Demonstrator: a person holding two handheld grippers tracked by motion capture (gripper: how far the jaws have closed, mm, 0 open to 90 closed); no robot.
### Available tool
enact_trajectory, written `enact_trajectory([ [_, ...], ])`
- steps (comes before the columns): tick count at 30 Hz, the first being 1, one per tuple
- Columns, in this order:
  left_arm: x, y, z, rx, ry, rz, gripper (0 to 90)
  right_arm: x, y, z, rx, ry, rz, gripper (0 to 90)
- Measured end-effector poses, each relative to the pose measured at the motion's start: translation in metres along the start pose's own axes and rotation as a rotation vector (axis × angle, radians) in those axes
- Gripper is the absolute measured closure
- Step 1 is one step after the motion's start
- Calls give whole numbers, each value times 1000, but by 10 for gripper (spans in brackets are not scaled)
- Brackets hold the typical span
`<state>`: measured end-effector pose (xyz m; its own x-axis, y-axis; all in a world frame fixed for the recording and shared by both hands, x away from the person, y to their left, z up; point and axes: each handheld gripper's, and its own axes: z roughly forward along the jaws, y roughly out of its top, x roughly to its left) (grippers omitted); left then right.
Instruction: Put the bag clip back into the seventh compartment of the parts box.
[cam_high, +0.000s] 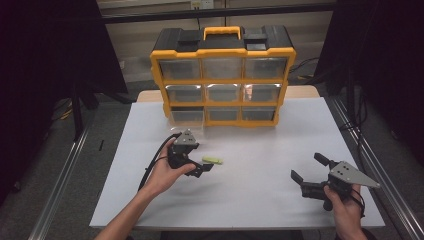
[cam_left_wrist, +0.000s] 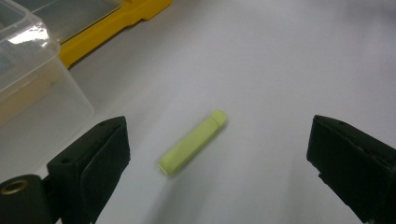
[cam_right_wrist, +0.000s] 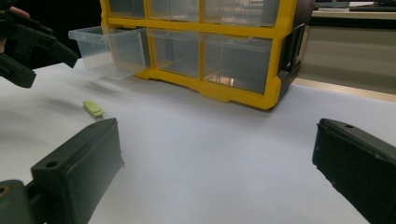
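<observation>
left gripper (cam_left_wrist: 219, 158) hovers with jaws spread wide over the small green stick (cam_left_wrist: 193, 142) on the desk; likely light, stiff, best pinched across its middle

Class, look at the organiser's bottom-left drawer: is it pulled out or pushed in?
Pulled out. The clear bottom-left drawer juts forward of the yellow organiser, while its neighbours sit flush. It looks empty.

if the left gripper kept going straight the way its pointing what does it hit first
Most likely the small yellow-green stick lying flat on the white table. In the left gripper view it sits between the wide-open jaws of the left gripper, just ahead; the pulled-out clear drawer lies off to the side.
</observation>
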<state>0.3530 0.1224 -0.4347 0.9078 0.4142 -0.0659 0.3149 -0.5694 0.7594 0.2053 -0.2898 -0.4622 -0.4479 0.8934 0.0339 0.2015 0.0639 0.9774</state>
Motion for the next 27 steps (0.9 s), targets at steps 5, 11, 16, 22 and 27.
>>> enact_trajectory([
  [5, 4, 5, 11, 21, -18, -10, 57, 0, 0, 0, 5, 2, -4, 9],
  [11, 6, 8, 26, 95, -45, 10, 55, 0, 0, 0, 9, 3, -8, 11],
  [16, 10, 12, 34, 156, -41, 26, 68, 0, 0, 0, 11, 7, -8, 13],
  [22, 14, 11, 41, 197, -58, 42, 147, 0, -1, 1, 18, 11, -9, 19],
  [27, 17, 8, 45, 213, -76, 24, 233, -1, -1, 1, 19, 4, -6, 13],
])
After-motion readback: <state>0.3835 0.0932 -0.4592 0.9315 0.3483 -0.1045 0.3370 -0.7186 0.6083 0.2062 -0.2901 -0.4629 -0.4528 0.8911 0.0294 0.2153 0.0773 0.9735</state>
